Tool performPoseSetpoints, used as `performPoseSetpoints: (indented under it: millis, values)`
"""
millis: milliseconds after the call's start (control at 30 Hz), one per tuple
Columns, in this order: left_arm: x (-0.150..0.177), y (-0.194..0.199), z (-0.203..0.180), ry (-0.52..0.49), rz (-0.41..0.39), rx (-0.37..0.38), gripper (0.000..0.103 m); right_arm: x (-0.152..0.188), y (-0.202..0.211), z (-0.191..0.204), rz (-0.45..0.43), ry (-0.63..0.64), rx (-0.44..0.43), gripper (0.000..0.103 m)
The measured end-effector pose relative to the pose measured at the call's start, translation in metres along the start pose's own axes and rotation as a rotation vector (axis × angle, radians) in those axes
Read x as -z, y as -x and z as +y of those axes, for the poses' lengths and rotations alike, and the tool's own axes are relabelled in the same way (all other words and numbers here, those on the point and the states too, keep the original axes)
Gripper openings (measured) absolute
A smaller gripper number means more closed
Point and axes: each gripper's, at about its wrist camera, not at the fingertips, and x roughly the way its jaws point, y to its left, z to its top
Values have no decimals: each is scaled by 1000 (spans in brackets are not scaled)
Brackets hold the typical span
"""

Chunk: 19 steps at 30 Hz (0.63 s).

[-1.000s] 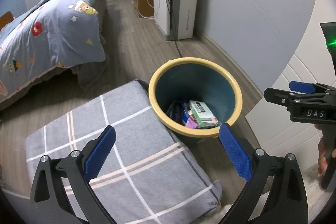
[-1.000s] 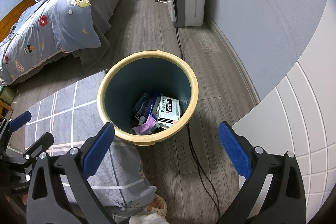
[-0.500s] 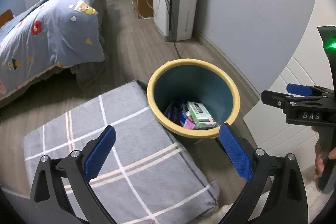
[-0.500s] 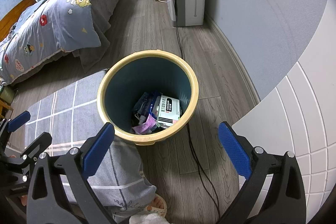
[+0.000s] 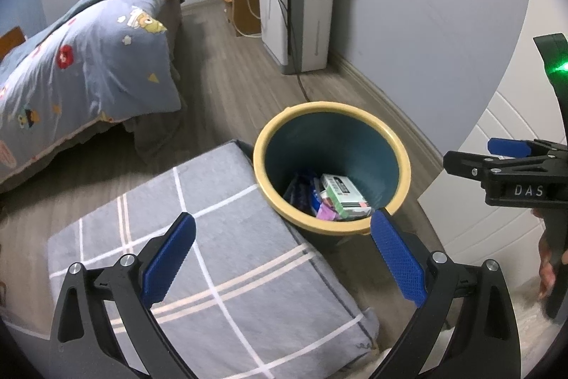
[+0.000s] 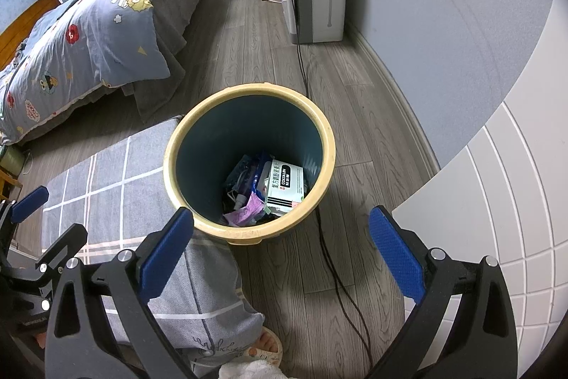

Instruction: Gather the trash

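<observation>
A round bin (image 6: 248,158) with a yellow rim and smooth dark blue walls stands on the wood floor (image 6: 355,130); inside at the bottom lie a white and green box (image 6: 285,185), a purple wrapper (image 6: 245,212) and some dark bits; the trash sits low, far under the rim; since a second ago the bin looks a little farther from the left gripper (image 5: 284,258), and nothing in it has moved; both the left gripper and the right gripper (image 6: 280,251) hold their bumpy blue fingers wide apart with nothing between them; a grey checked trouser leg (image 5: 213,254) touches the bin's side.
</observation>
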Motion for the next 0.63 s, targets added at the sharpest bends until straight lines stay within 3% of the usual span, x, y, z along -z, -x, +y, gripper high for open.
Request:
performPoseSetpoints:
  millis: [633]
  values:
    - [-1,-1,6,24,45,1,98,4,-2,3,14,-32,13,97]
